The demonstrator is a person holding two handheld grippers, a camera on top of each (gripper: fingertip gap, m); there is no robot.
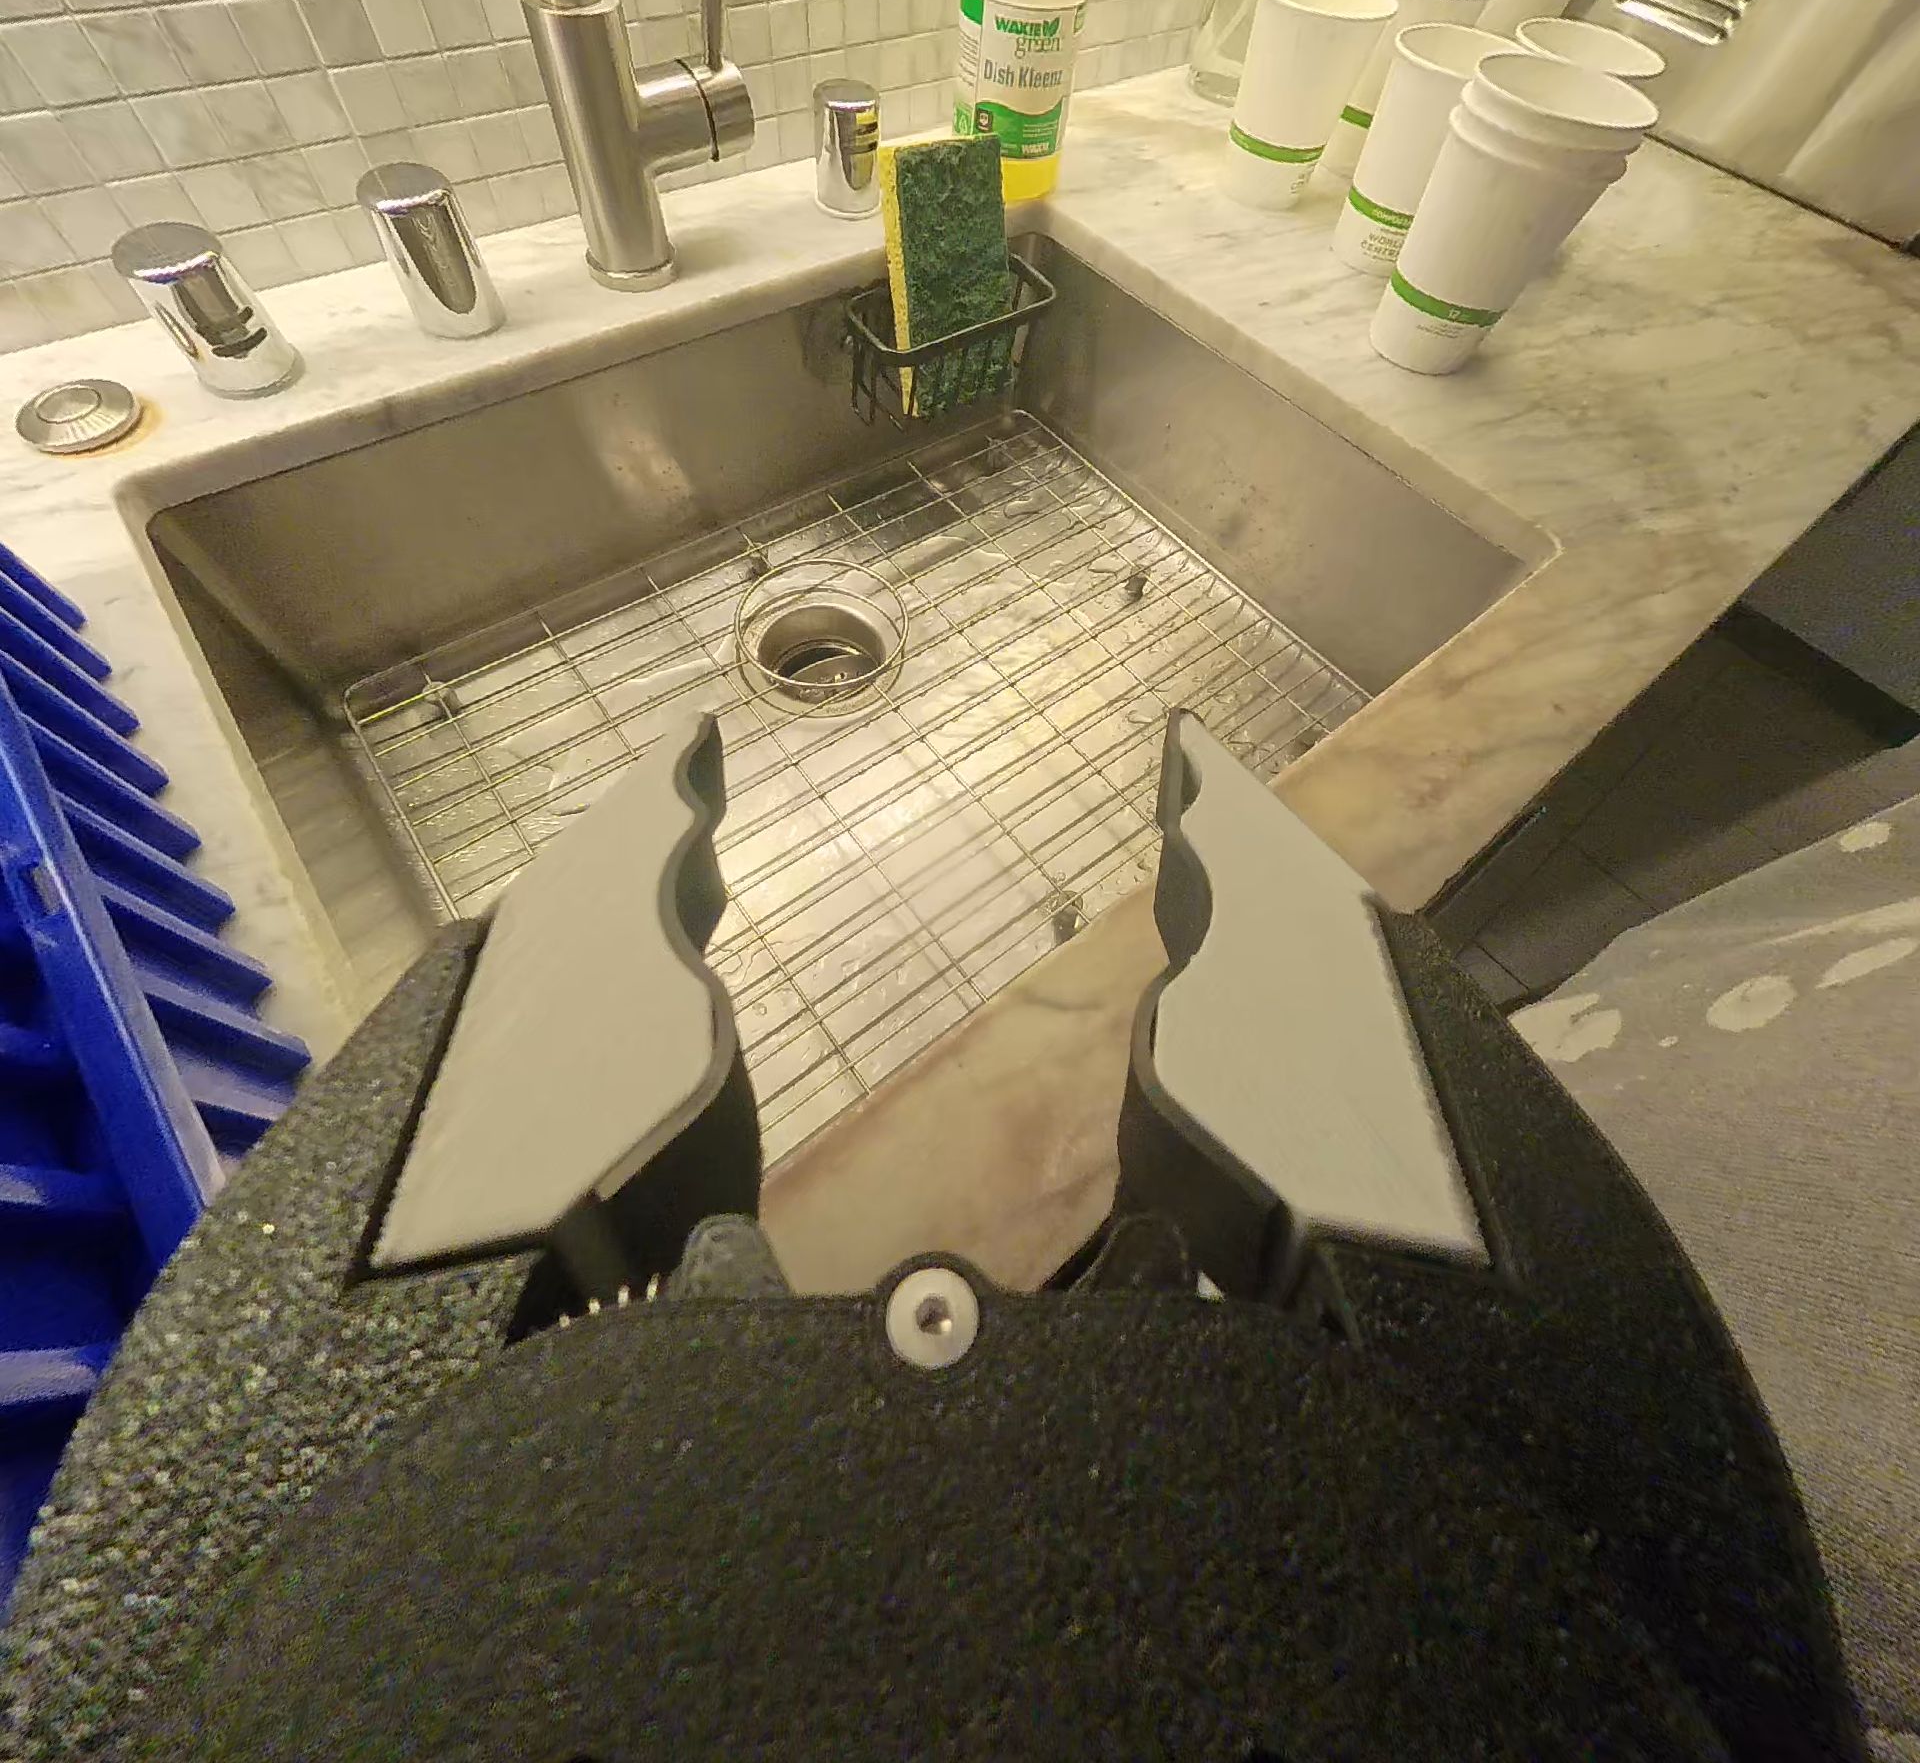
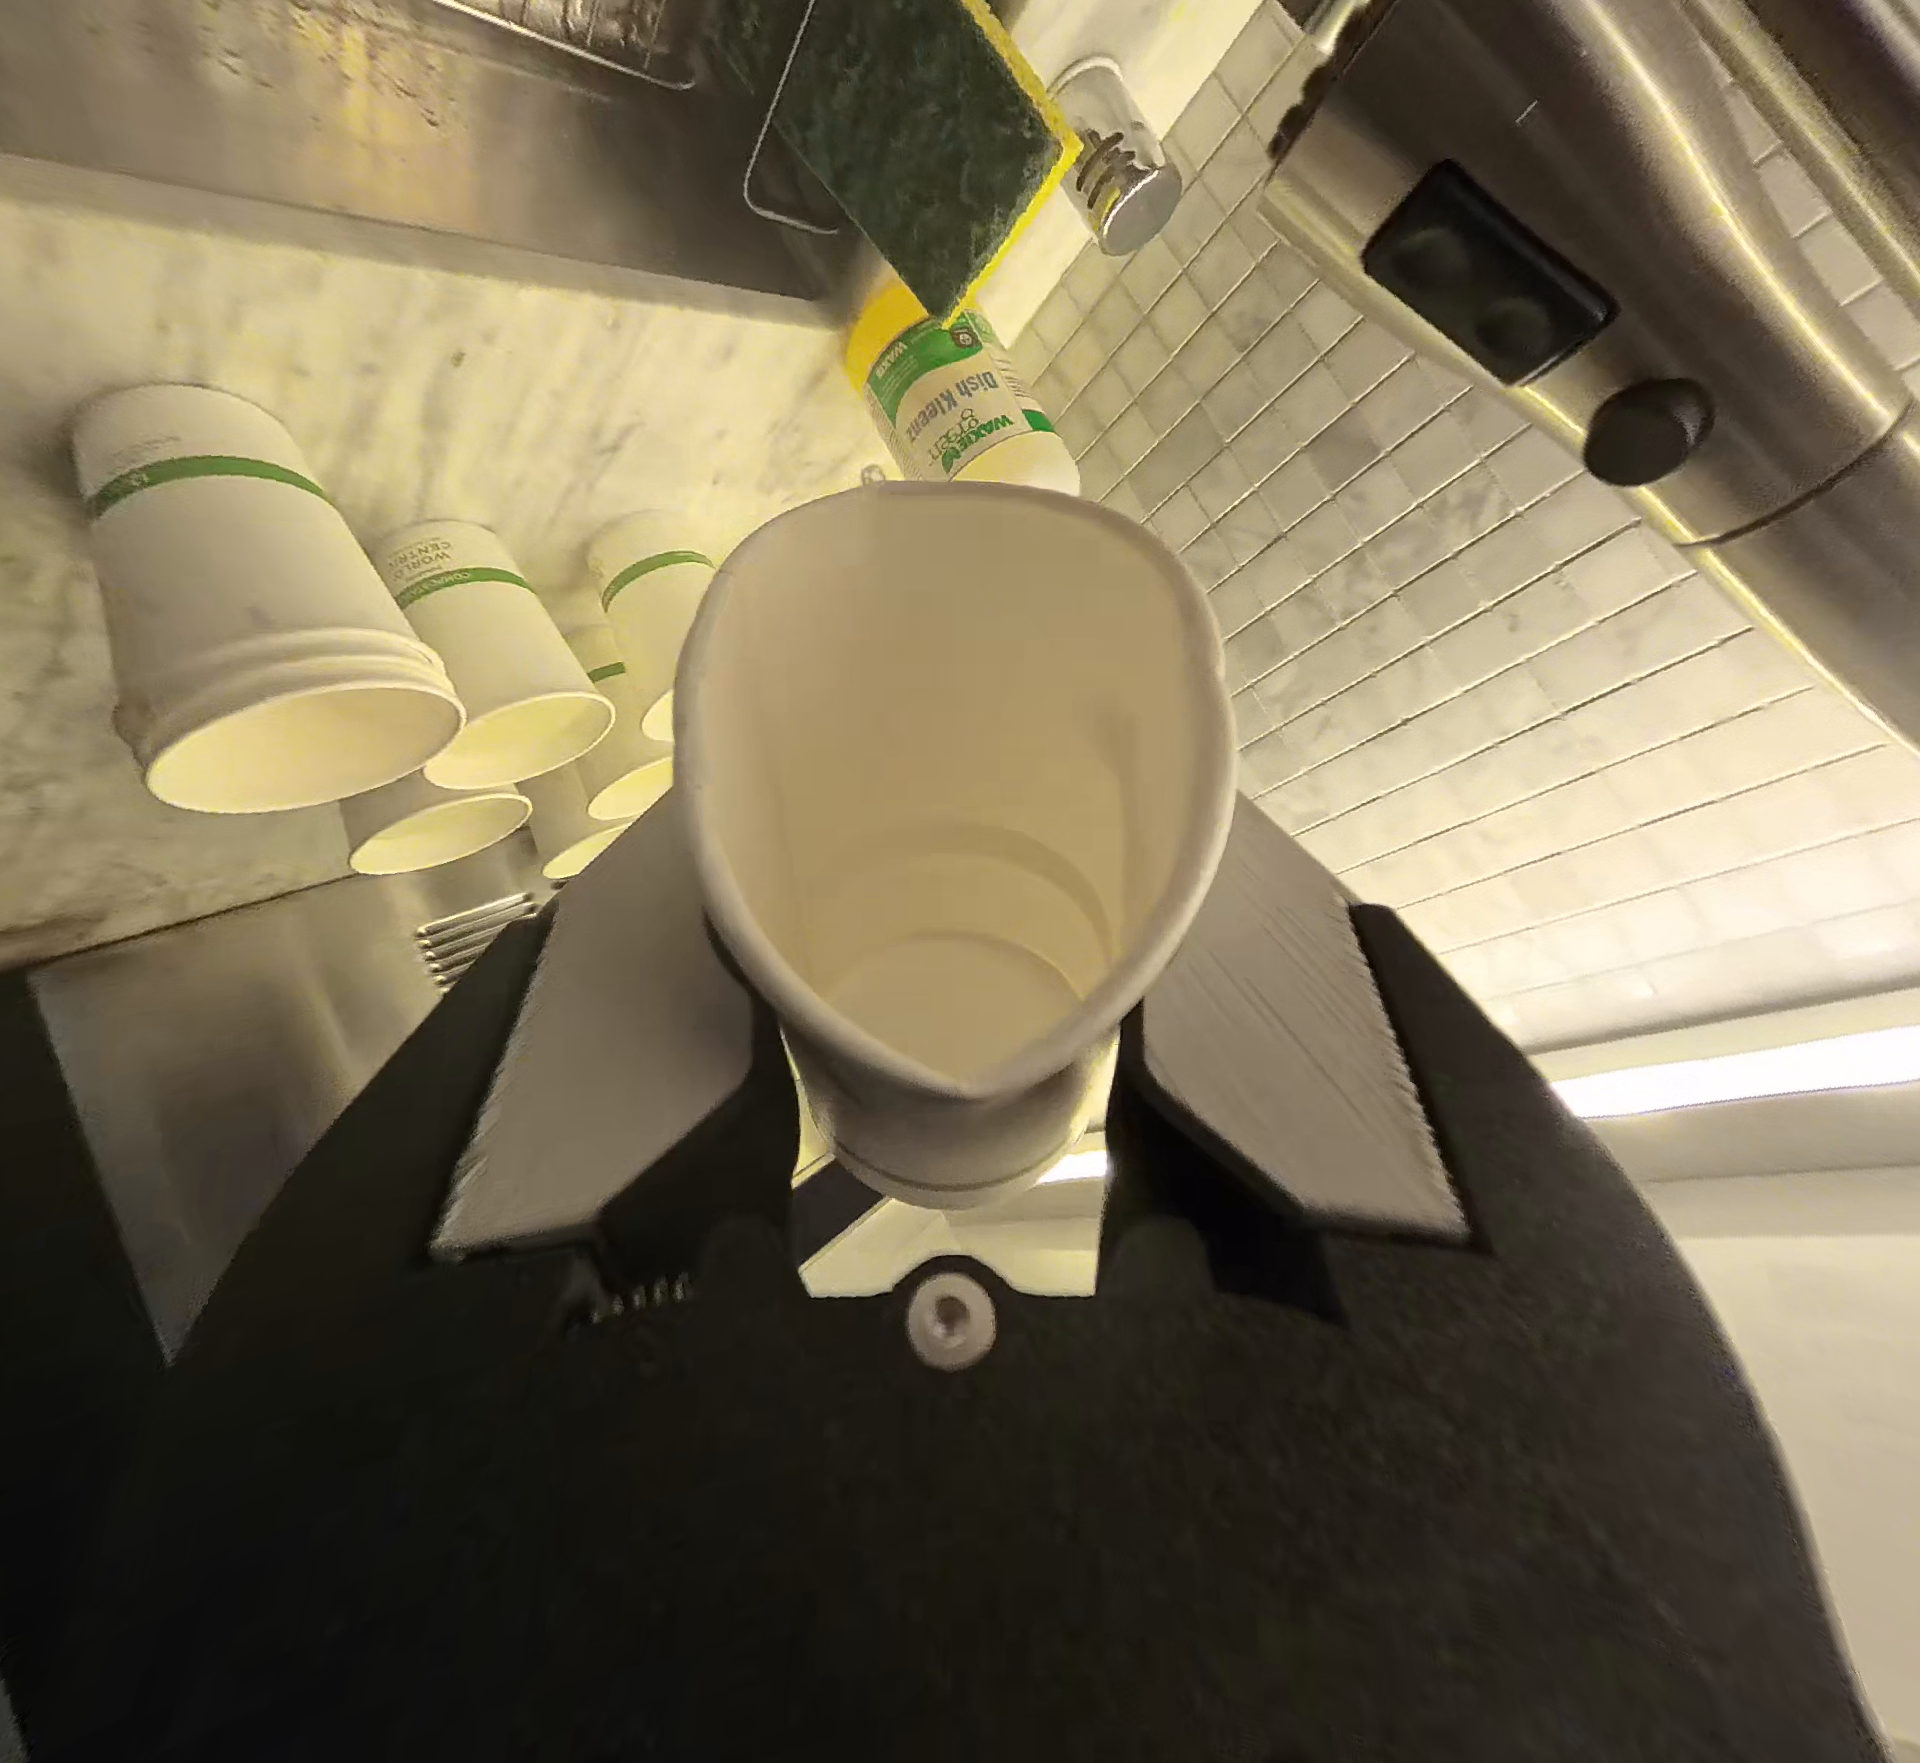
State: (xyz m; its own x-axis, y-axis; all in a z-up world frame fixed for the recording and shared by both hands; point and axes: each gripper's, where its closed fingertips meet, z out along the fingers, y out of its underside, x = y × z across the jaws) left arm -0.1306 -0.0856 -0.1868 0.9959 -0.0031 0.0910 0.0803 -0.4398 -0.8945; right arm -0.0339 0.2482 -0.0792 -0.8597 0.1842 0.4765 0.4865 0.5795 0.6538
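We hold the left gripper (image 1: 940,778) above the near edge of the sink (image 1: 1299,487), its two grey fingers (image 1: 582,1007) spread wide with nothing between them; through the gap we see the wire rack (image 1: 935,778) on the wet sink floor and the drain (image 1: 821,648) beyond it. A green and yellow sponge (image 1: 951,269) stands upright in a black wire holder (image 1: 1023,300) on the sink's back wall, with a soap bottle (image 1: 1023,40) just behind it on the marble counter (image 1: 1662,383). The tap (image 1: 613,103) rises behind the sink, white paper cups (image 1: 1496,227) stand grouped on the counter to the right, and a blue plastic rack (image 1: 94,934) sits at the left.

Our right gripper (image 2: 951,892) is turned over (its view shows the counter upside down) and is closed on a white paper cup (image 2: 951,799), squeezing its sides so the rim is pinched into a teardrop shape. The cup's mouth faces the camera and it looks empty. It is held in the air near the tap (image 2: 1558,207), with the sponge (image 2: 914,124), the soap bottle (image 2: 956,404) and the other cups (image 2: 260,612) beyond it.
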